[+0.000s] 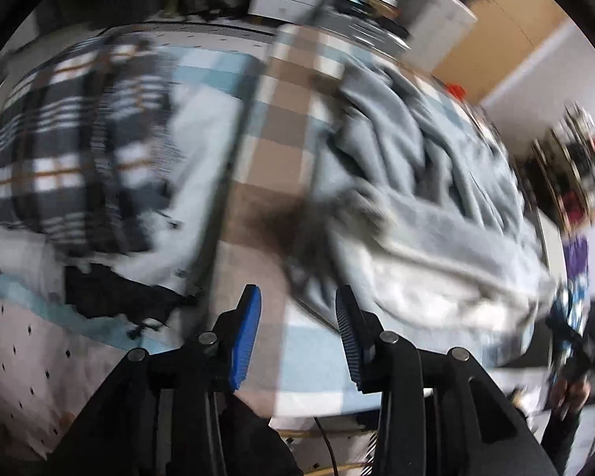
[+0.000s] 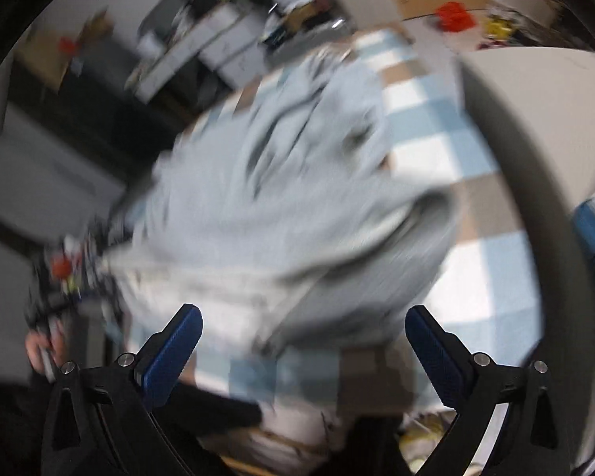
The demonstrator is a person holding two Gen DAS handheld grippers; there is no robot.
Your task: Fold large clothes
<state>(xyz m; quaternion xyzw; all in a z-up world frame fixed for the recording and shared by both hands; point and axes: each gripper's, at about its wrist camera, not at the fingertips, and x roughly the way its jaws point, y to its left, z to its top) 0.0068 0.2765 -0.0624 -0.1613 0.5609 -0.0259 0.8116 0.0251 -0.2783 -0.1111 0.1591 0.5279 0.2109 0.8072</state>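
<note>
Left tongs [image 1: 297, 301] and right tongs [image 2: 303, 317] both gape, empty.

A: Where does the left wrist view sit?

B: Behind the left gripper [image 1: 297, 297], looking forward and down across the checked bed cover [image 1: 273, 127]; the plaid garment [image 1: 67, 150] lies to its left, the crumpled grey garment [image 1: 424, 182] to its right; all motion-blurred.

A: And the right wrist view?

B: Behind the right gripper [image 2: 303, 317], close above the same grey garment [image 2: 281, 206], angled down; both views share that garment and the bed cover [image 2: 428, 119].
</note>
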